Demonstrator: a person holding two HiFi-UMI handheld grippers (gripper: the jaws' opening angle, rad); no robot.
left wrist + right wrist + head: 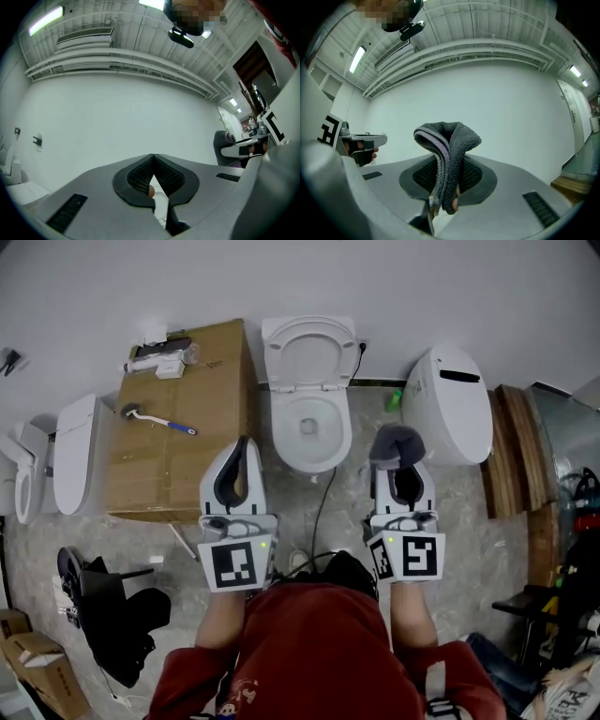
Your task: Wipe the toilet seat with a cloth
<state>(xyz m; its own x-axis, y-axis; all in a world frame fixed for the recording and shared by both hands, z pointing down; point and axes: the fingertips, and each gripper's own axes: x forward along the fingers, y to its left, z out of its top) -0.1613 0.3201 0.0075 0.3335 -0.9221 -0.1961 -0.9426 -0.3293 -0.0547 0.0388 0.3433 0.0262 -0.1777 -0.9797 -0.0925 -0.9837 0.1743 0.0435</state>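
Centrally, the toilet (pixel 307 381) stands against the wall with its lid raised. Its seat (pixel 281 432) appears to lie down on the bowl rim, dry and untouched, ahead of both grippers and apart from them.

The cloth (pixel 449 154), grey terry, is folded over and pinched in the right gripper (pixel 447 180), with a loop standing above the jaws. The head view shows this cloth (pixel 394 442) just right of the bowl. The left gripper (pixel 244 448) is closed on nothing, its pads meeting at the tips.

A cardboard box (pixel 187 362) with a brush (pixel 155 418) on it stands left of the toilet.

Step in hand: the approach to the seat. Judged best practice is to tip the right gripper down so the loop, not the jaw tips, meets the ring. Press lightly and follow the curve around in one sweep. The left gripper should stay clear of the bowl.
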